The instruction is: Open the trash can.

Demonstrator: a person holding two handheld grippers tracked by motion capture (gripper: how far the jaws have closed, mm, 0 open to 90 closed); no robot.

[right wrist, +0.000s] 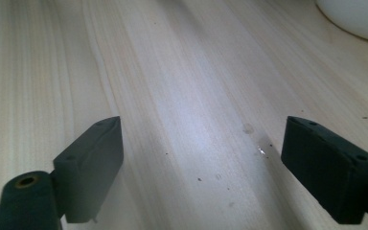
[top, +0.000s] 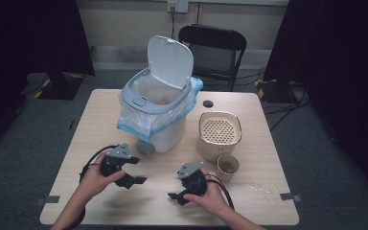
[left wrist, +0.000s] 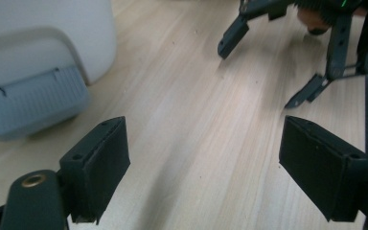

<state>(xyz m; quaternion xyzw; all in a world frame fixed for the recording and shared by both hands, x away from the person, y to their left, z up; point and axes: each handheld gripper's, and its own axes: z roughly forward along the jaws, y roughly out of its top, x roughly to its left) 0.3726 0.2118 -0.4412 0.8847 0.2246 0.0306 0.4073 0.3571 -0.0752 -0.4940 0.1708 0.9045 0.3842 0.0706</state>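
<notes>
1. A light wood table [top: 100,143] is seen from above, with a white bin [top: 158,103] set near the far edge, a bit left of centre. Its lid [top: 171,60] is flipped up and a clear bag with a blue rim [top: 139,122] is draped over the sides.
2. A grey pedal [left wrist: 28,105] is seen at the bin's base, on the near side.
3. A beige pot [top: 219,134] with a holed insert is parked right of the bin, and a small cup [top: 228,166] is touching or just beside its near side. Can't be told which.
4. A small dark disc [top: 208,103] is spotted near the far edge, behind the pot.
5. The left gripper [top: 133,181] is held in the left hand [top: 98,179] near the front edge, jaws spread wide, nothing held.
6. The right gripper [top: 176,196] is held in the right hand [top: 211,194], also near the front edge. Jaws are wide apart over bare wood, nothing gripped.
7. A black chair [top: 213,48] is seen beyond the far edge.
</notes>
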